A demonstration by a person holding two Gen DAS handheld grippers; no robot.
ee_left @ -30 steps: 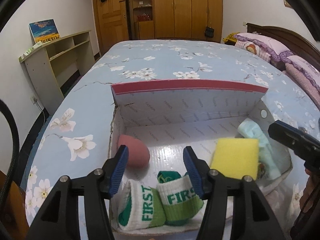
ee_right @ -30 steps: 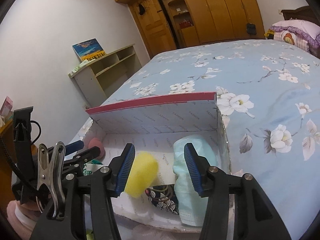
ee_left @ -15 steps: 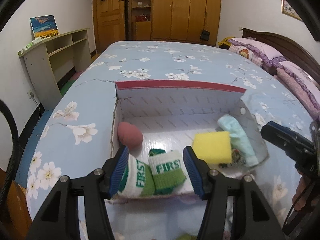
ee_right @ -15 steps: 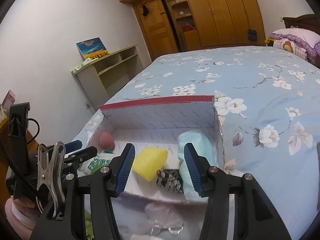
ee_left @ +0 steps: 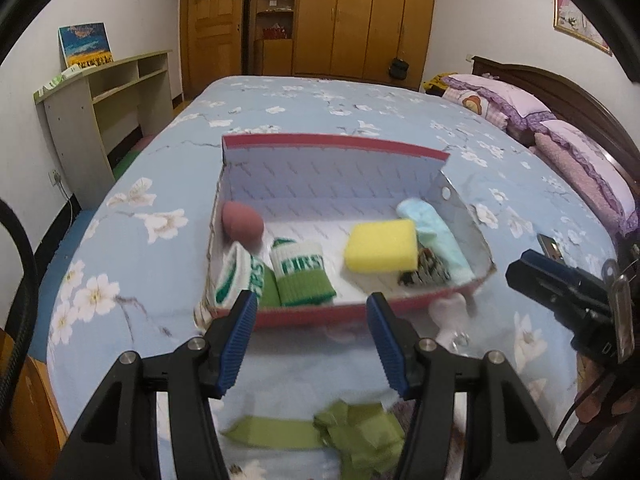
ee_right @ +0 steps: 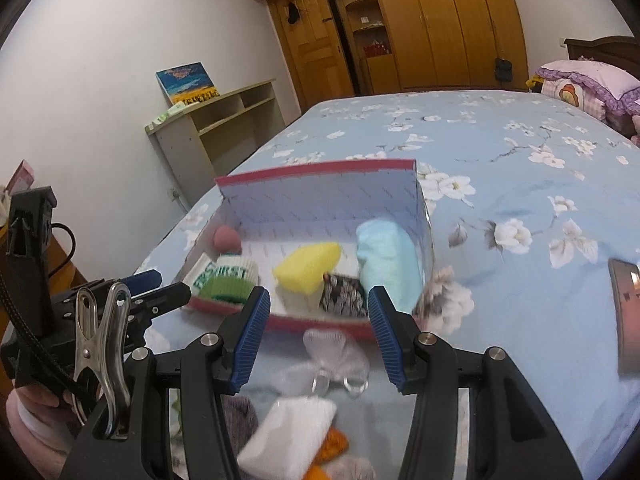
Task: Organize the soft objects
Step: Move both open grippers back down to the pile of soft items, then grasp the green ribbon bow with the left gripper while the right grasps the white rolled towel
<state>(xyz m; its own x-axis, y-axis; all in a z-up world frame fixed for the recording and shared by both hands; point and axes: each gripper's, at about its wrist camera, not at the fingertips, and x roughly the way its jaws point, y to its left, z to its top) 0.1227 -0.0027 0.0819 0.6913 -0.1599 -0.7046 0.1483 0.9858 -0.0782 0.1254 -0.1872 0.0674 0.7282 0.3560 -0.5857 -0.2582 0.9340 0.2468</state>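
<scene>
left gripper [ee_left: 308, 314] fingers apart and empty, right gripper [ee_right: 316, 310] fingers likewise parted, holding nothing, red box [ee_left: 320, 316] of socks [ee_left: 300, 276] on bed [ee_left: 140, 264], possibly green cloth [ee_left: 352, 428] blurred below

Red-rimmed white box [ee_left: 404, 149], yellow sponge [ee_left: 380, 245], green-and-white socks [ee_left: 302, 276], blue floral bedspread [ee_left: 320, 100].

Green "FIRST" on the white-green sock [ee_left: 301, 271] in the box. Neighbouring sock [ee_left: 236, 276] prob. same word, partly hidden. Box [ee_left: 320, 184] lining print too small to read.
</scene>
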